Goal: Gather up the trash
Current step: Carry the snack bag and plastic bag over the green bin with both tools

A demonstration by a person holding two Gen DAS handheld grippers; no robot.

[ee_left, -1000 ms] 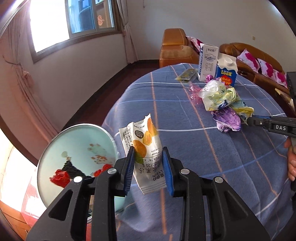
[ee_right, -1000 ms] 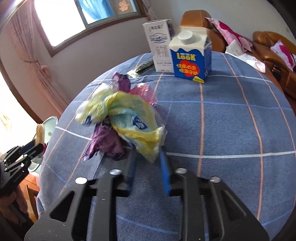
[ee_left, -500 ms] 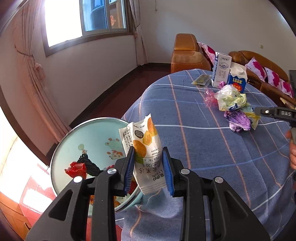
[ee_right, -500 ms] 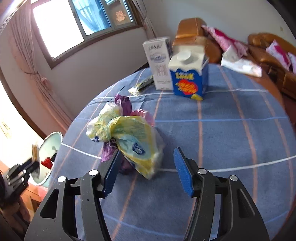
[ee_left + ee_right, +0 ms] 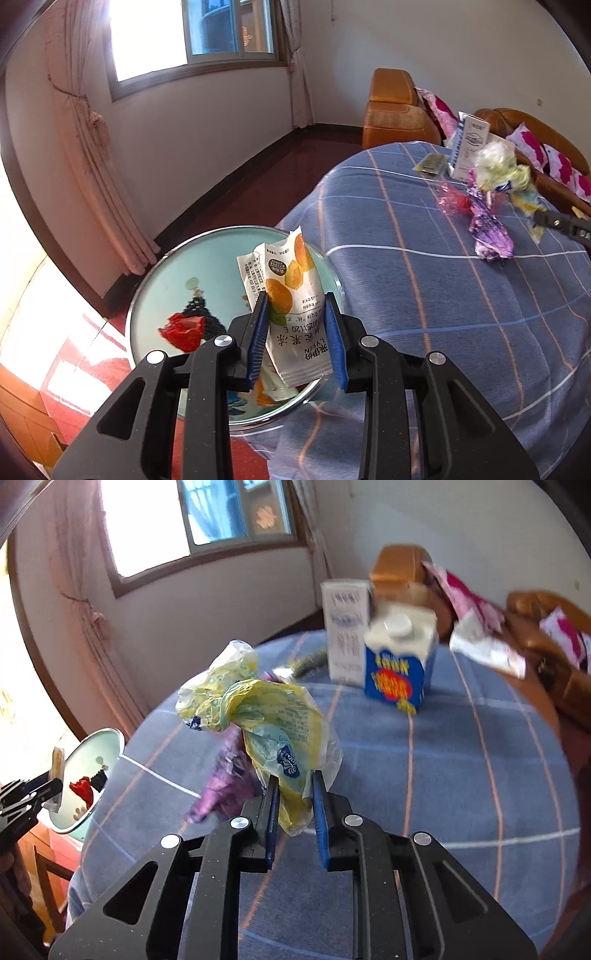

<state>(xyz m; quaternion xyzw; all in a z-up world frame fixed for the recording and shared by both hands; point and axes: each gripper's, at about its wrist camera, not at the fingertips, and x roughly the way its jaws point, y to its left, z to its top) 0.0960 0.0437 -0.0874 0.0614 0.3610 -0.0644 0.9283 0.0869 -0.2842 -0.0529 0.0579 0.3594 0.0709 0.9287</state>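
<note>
Only right wrist view shows blue carton.

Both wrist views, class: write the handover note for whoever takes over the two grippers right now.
Left gripper: shut on the snack packet, held over the trash bin.
Right gripper: jaws just closed on the yellow plastic bag, lifted off the table.
Done: some trash is in the bin.
Left: drop both; collect the purple wrapper, pink wrapper, blue carton, white carton.
</note>
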